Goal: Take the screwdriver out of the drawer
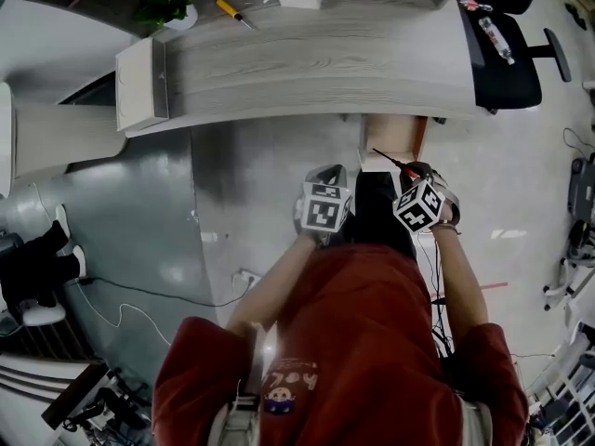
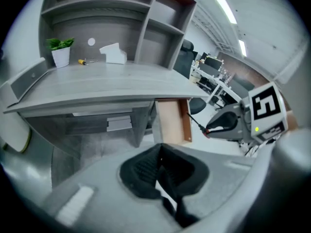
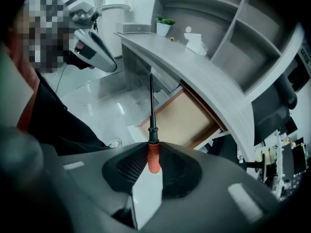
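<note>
Slim screwdriver, orange handle and black shaft (image 3: 152,130): clamped by its handle in your right gripper (image 3: 153,152), shaft pointing away. It sits above the open light-wood drawer (image 3: 181,120) under the grey wood-grain desk (image 1: 316,63) and looks clear of it. Your left gripper (image 2: 160,152) is closed on nothing. Extraction looks done; setting the screwdriver down may remain.

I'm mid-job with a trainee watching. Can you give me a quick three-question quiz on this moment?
1. True or false: the drawer under the desk stands open.
2. The handle of the screwdriver is: A blue, B orange, C green.
3. Fill in: the screwdriver is clamped in the ____ gripper.

Key: 1 true; 2 B; 3 the right gripper.
</note>
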`<state>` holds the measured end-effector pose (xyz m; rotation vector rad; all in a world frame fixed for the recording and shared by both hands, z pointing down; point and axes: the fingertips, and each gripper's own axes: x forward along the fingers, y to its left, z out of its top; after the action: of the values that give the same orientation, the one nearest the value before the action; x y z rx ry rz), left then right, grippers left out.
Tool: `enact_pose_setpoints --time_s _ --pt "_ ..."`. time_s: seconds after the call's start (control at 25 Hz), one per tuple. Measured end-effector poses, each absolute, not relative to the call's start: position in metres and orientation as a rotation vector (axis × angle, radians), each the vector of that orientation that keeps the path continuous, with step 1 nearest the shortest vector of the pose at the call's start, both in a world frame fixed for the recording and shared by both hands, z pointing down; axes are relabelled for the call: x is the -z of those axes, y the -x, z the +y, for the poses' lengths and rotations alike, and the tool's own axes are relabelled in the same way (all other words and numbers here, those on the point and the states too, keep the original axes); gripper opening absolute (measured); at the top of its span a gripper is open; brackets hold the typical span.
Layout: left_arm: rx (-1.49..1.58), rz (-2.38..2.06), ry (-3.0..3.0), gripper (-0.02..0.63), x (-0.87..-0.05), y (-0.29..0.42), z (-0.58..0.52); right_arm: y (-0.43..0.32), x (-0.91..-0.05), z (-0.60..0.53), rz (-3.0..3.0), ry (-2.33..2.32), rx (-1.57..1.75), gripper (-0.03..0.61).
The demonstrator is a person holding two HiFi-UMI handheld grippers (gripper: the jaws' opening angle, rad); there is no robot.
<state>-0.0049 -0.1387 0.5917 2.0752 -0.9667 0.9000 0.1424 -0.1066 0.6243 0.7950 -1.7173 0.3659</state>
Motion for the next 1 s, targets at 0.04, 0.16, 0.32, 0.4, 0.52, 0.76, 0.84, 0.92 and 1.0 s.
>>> enact_pose_setpoints --time_s 0.04,0.16,0.32,0.4,0.52,0.76,0.84,0.92,1.0 --pt "-0.896 -0.967 -2.083 0.000 -0.589 0.004 -0.139 -0.143 -0.620 -0.106 -1.723 -0.819 -0.370 0.072" --pt "-0.891 -0.969 -2.096 0.000 -0.581 0.001 -0.138 -0.147 -0.607 -0.105 -1.742 -0.886 -0.378 0.072" --pt "-0.882 -0.980 -2.115 0.000 -0.569 -0.003 -0.140 -0.150 -0.588 -0.107 -1.777 -0.981 -0.412 0.072" --pt "-0.876 -0.989 -2.126 0.000 -0.563 -0.004 -0.143 -0.152 -0.580 -0.109 -1.792 -1.025 -0.424 0.072" --pt "-0.869 -1.007 -2.139 0.000 -0.554 -0.004 -0.145 -0.152 -0.571 -0.112 -1.822 -1.087 -0.449 0.072" --pt "-0.848 -1.041 -2.148 0.000 -0.541 0.001 -0.145 -0.148 -0.558 -0.115 -1.882 -1.186 -0.520 0.072" --pt "-0.839 -1.052 -2.149 0.000 -0.537 0.003 -0.145 -0.146 -0.555 -0.115 -1.900 -1.205 -0.547 0.072" --pt "-0.832 -1.062 -2.150 0.000 -0.533 0.006 -0.145 -0.144 -0.551 -0.115 -1.916 -1.222 -0.569 0.072" --pt "-0.829 -1.070 -2.151 0.000 -0.530 0.009 -0.144 -0.142 -0.548 -0.116 -1.929 -1.240 -0.573 0.072"
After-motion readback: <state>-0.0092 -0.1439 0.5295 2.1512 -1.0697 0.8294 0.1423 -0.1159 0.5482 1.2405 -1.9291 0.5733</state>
